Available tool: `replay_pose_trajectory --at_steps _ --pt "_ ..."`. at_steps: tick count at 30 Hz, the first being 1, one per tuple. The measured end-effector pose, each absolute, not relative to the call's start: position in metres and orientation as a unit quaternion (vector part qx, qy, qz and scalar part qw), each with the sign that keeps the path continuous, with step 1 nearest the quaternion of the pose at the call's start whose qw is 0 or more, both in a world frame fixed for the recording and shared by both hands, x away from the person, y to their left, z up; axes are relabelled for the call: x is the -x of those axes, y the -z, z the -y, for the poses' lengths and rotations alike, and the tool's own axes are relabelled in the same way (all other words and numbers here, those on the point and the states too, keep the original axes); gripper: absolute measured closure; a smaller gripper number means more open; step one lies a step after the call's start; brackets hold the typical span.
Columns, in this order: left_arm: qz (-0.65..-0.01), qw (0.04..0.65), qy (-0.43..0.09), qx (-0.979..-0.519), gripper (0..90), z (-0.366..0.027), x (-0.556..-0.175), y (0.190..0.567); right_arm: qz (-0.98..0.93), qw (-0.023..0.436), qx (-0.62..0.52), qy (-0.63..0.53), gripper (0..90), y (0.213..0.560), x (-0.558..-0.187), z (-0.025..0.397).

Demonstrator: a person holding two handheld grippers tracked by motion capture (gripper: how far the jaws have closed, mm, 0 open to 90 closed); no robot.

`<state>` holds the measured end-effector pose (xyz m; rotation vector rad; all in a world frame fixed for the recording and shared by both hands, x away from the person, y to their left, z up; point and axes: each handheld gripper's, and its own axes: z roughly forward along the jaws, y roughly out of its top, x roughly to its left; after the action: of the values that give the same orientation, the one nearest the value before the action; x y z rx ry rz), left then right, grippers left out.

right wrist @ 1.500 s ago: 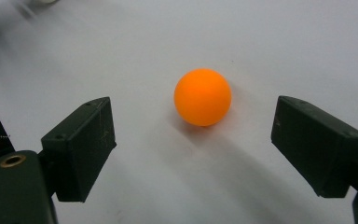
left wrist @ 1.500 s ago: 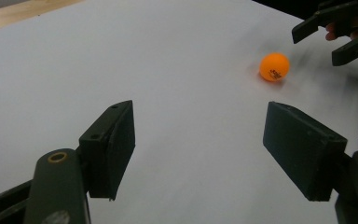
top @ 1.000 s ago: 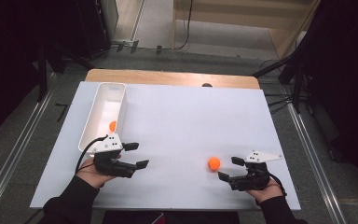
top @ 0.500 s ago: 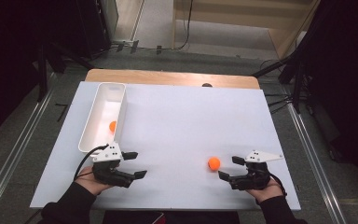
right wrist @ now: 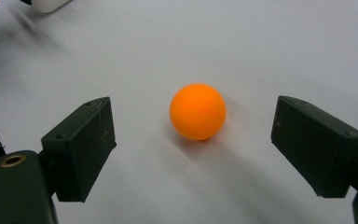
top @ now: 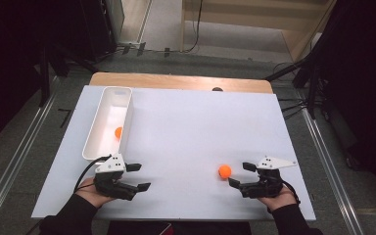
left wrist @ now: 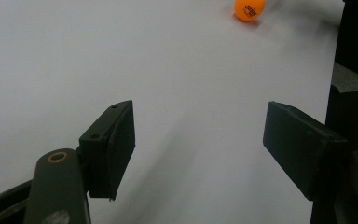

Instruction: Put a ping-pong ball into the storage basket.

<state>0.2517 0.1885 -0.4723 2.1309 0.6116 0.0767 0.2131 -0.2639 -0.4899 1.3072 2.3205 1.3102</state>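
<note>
The orange ball [top: 224, 171] is sitting on the white table [top: 200, 127], near the front edge on the person's right side. The right gripper [top: 239, 174] is lying just beside it, jaws spread wide and holding nothing, pointing leftward across the table with the ball just ahead of the tips and not yet touching either one.

In the right gripper view the ball [right wrist: 197, 111] is lying straight ahead on the centreline between the two jaws, slightly past the tips. A round ball has no long axis, so approach angle hardly matters; my judgement is that a short straight advance is all that is called for before closing.

The left gripper [top: 139, 176] is resting well apart from the ball, jaws likewise wide and empty. In its own view the ball [left wrist: 250, 9] is showing far off at the top edge, so the right hand is clearly the nearer one.

The high view is adding what the gripper views are missing: a white tray [top: 94, 131] at the table's left, with a second orange ball [top: 119, 132] lying inside it.
</note>
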Motion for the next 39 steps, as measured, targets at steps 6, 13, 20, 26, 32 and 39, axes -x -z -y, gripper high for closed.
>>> replay_pose_trajectory --at_steps 6,13,20,26,32,39 --pt "-0.255 0.446 -0.031 -0.858 25.5 -0.193 -0.252 0.474 -0.779 0.093 -0.432 -0.445 12.1 0.488 -0.219 0.259" --pt "-0.257 0.443 -0.040 -0.858 25.5 -0.197 -0.251 0.475 -0.781 0.093 -0.427 -0.446 12.1 0.486 -0.226 0.253" --pt "-0.255 0.438 -0.042 -0.861 25.6 -0.197 -0.252 0.474 -0.784 0.096 -0.419 -0.447 12.0 0.486 -0.235 0.248" --pt "-0.254 0.441 -0.039 -0.860 25.5 -0.196 -0.252 0.474 -0.786 0.096 -0.415 -0.449 12.0 0.486 -0.242 0.244" --pt "-0.252 0.441 -0.038 -0.860 25.5 -0.195 -0.252 0.475 -0.783 0.095 -0.419 -0.449 12.0 0.487 -0.246 0.241" --pt "-0.250 0.440 -0.037 -0.862 25.5 -0.194 -0.252 0.473 -0.786 0.097 -0.425 -0.439 12.0 0.491 -0.248 0.238"
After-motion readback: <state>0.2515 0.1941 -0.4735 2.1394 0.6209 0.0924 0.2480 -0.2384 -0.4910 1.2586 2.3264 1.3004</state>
